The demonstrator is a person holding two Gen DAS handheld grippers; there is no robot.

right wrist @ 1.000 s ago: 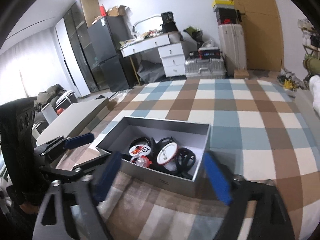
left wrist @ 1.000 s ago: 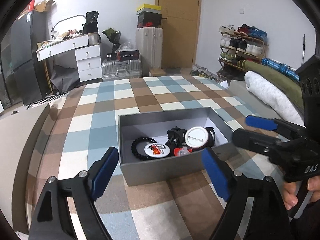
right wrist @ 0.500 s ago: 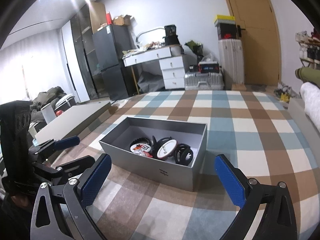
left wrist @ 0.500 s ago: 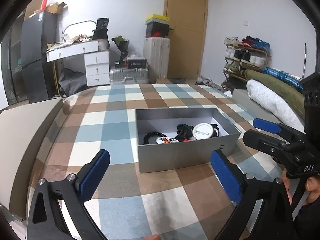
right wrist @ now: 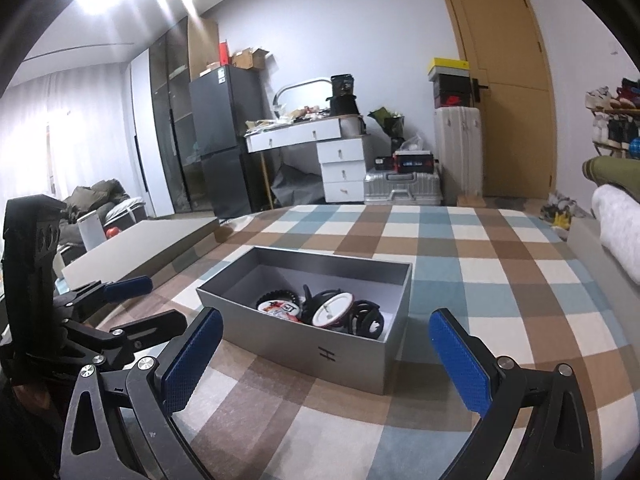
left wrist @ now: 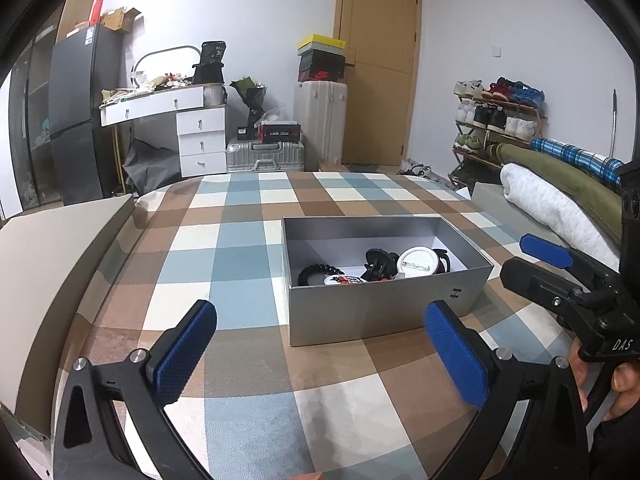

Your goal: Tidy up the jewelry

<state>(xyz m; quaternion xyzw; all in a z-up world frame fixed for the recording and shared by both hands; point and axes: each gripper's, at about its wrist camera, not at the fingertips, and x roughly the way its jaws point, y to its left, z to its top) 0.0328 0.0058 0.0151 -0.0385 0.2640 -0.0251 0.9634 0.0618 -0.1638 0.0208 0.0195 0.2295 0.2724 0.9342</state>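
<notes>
Now box point(left wrist: 384, 312) dead ahead of both grippers, long axis crosswise; left gripper point(left wrist: 320, 356) and right gripper point(right wrist: 326, 364) equally near, jaws wide, empty.

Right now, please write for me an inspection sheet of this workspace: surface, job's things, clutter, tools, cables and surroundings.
Surface: checked blanket in blue, brown and white, flat.
Job's things: open grey box on the blanket; inside lie a black bead bracelet, a white round badge, a printed badge and black hair clips.
Clutter: nothing seen on the blanket beside the box.
Tools: left tool open, empty, jaws just widened; right tool open, empty, jaws just widened; both short of the box.
Cables: nothing seen.
Surroundings: white desk, suitcases, shoe rack, wooden door, dark fridge.
</notes>
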